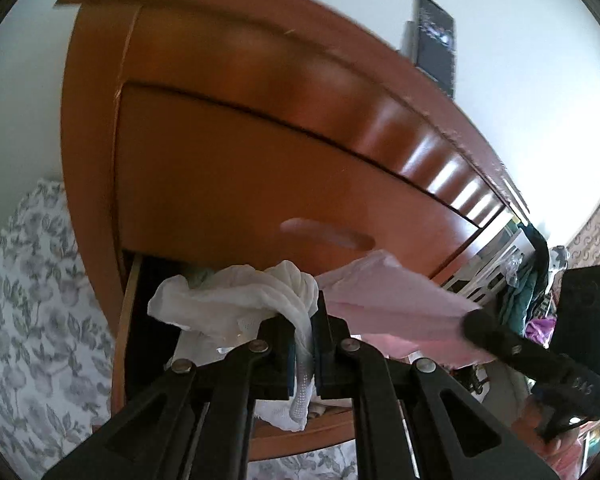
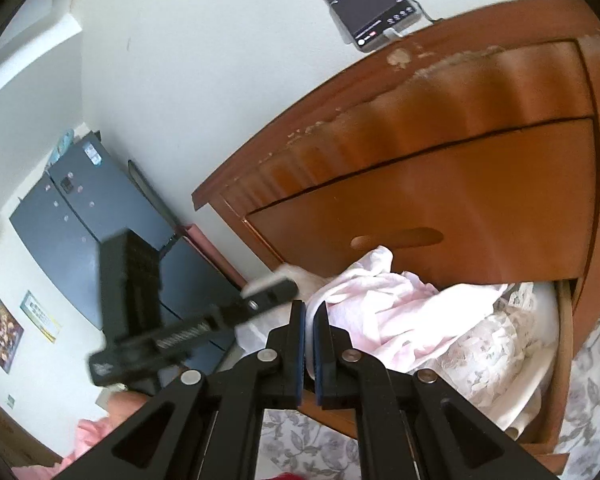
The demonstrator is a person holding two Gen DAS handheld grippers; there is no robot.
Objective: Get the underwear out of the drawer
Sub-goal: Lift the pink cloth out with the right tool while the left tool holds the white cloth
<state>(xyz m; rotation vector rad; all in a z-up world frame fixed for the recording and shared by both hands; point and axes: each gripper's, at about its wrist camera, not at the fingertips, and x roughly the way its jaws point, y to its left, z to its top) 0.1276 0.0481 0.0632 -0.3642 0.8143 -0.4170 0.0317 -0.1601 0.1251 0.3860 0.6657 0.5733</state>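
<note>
The left gripper is clamping a white garment above the open drawer, near its left edge. The right gripper is pinching a pink garment, draping over the drawer's contents beside it.

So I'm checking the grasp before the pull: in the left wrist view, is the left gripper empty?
No, the left gripper is shut on the white underwear, which bunches between its fingers above the open drawer.
</note>
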